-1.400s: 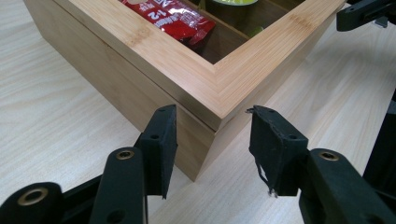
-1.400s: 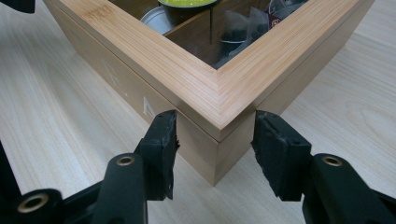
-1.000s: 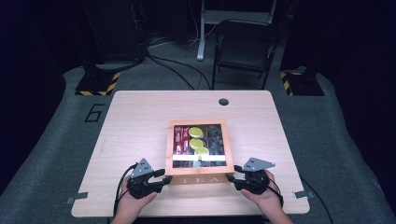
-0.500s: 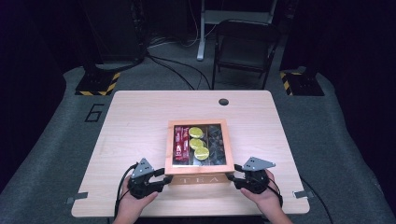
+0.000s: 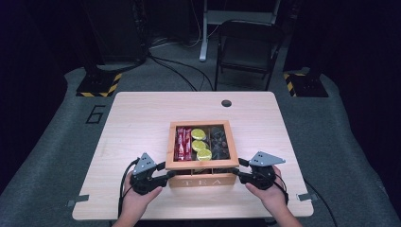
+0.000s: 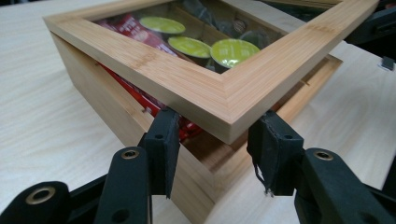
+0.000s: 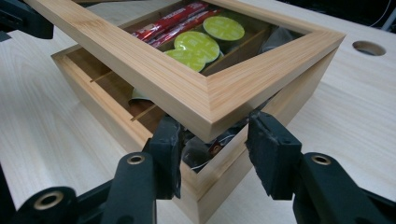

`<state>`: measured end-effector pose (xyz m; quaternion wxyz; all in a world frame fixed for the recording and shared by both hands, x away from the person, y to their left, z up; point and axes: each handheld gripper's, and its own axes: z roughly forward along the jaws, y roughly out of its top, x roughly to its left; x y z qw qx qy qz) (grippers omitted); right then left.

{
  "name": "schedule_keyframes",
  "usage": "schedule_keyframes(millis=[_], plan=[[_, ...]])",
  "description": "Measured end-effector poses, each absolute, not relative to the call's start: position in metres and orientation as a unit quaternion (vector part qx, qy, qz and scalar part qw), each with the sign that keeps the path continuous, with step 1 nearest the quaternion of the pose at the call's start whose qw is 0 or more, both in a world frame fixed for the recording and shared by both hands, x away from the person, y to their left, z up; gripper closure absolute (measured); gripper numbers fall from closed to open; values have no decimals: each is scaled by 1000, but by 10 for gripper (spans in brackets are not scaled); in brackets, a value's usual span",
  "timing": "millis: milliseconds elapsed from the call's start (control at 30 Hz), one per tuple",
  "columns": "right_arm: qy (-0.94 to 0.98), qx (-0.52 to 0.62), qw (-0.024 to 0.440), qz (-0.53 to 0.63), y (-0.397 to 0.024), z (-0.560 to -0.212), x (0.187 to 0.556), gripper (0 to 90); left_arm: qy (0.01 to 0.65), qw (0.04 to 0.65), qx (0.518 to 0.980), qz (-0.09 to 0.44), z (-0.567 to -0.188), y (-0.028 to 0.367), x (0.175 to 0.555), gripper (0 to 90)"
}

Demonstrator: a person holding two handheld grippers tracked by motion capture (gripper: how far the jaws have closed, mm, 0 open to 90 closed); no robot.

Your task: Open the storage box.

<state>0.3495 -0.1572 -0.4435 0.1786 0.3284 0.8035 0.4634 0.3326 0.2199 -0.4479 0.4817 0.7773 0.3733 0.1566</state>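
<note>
Lid [image 5: 200,165] front corners clamped by left tool [image 5: 166,173] and right tool [image 5: 239,172], near table [image 5: 142,113] front edge.

The high view looks forward and down on the whole counter [image 5: 142,113] from afar; both tongs views sit close at the tea box's [image 5: 201,179] near corners, sharing its lid [image 6: 224,88].
</note>
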Motion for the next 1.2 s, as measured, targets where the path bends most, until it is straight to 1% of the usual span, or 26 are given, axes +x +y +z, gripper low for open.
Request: schedule_keyframes(millis=[200, 267, 433, 500, 700, 967, 1200], plan=[[804, 321, 207, 456, -154, -437, 355, 535, 380, 486, 771, 161, -438, 221, 336, 534], [803, 318, 210, 458, -154, -434, 356, 532, 378, 483, 774, 157, -435, 222, 338, 534], [796, 311, 220, 470, -154, -427, 361, 525, 392, 490, 763, 154, -425, 223, 342, 528], [793, 309, 227, 474, -153, -423, 363, 524, 394, 488, 762, 160, -421, 224, 345, 527], [782, 311, 236, 485, -153, -411, 368, 524, 394, 490, 755, 184, -409, 224, 348, 513], [774, 312, 241, 495, -152, -404, 375, 525, 383, 490, 759, 193, -398, 225, 354, 521], [765, 308, 247, 509, -151, -397, 384, 523, 384, 499, 751, 198, -387, 224, 361, 526]])
